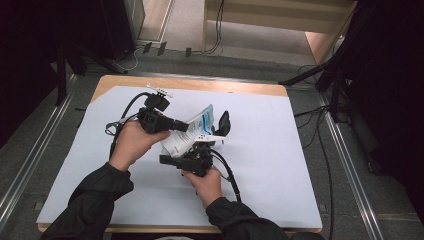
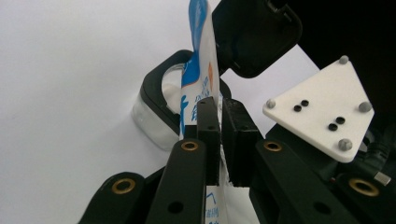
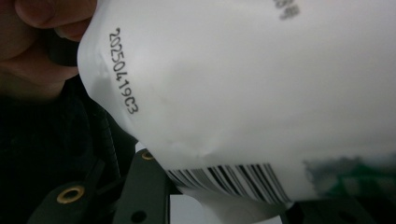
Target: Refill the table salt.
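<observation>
Two grippers meet over the middle of the white sheet [image 1: 280, 165] that covers the wooden table [image 1: 190, 84]. Between them is a white-and-blue plastic pouch [image 1: 189, 131], held off the sheet and tilted, its blue top edge pointing away from the person.

Left gripper [image 2: 219, 135]: jaws clenched on the pouch's thin edge; the film runs up between the two black pads. It sits on the pouch's left side in the high view [image 1: 176, 125].

Right gripper [image 1: 172, 161]: just below the pouch, toward the person. In the right gripper view the pouch's white back, with barcode and a printed date code, rests across its jaws; whether the pads press on it cannot be told.

A clear container with a black rim [image 2: 156, 109] lies on the sheet just behind the pouch.
</observation>
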Action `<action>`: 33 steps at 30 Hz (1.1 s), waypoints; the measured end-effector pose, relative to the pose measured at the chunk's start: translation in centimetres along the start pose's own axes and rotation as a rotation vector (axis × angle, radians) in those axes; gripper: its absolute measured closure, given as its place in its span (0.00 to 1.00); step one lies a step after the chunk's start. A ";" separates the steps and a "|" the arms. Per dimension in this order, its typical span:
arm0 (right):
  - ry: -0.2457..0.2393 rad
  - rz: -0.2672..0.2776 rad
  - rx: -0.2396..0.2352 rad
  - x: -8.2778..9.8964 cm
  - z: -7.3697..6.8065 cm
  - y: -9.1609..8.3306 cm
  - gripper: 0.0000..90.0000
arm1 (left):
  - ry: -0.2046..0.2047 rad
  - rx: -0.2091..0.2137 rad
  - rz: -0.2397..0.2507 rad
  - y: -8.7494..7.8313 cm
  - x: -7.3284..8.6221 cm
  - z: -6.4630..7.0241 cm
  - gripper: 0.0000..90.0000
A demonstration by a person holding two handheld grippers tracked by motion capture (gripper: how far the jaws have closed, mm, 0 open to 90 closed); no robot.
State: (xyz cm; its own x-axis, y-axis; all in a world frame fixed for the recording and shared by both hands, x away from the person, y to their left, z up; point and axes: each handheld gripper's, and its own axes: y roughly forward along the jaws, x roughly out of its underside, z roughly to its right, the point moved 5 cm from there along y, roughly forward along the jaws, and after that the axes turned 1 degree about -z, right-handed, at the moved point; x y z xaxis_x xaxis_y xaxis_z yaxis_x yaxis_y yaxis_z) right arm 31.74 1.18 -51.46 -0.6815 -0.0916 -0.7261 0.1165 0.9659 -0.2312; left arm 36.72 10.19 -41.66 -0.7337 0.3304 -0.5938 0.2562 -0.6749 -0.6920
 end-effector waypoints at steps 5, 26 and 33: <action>-0.001 -0.007 -0.002 0.1 0.0 0.1 0.74 | 0.009 -0.009 -0.012 0.0 0.1 0.0 0.98; -0.064 -0.028 0.023 0.2 -0.3 0.4 0.68 | 0.022 -0.038 -0.020 0.0 0.0 0.3 1.00; -0.077 -0.036 0.043 0.3 -0.3 0.5 0.65 | 0.024 -0.048 -0.018 0.1 0.0 0.4 1.00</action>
State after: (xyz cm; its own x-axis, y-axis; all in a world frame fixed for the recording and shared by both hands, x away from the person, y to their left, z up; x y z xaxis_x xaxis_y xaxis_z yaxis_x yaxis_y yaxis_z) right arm 31.40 1.70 -51.60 -0.6284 -0.1459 -0.7641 0.1252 0.9505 -0.2845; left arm 36.53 9.88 -41.58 -0.7230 0.3583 -0.5907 0.2733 -0.6368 -0.7209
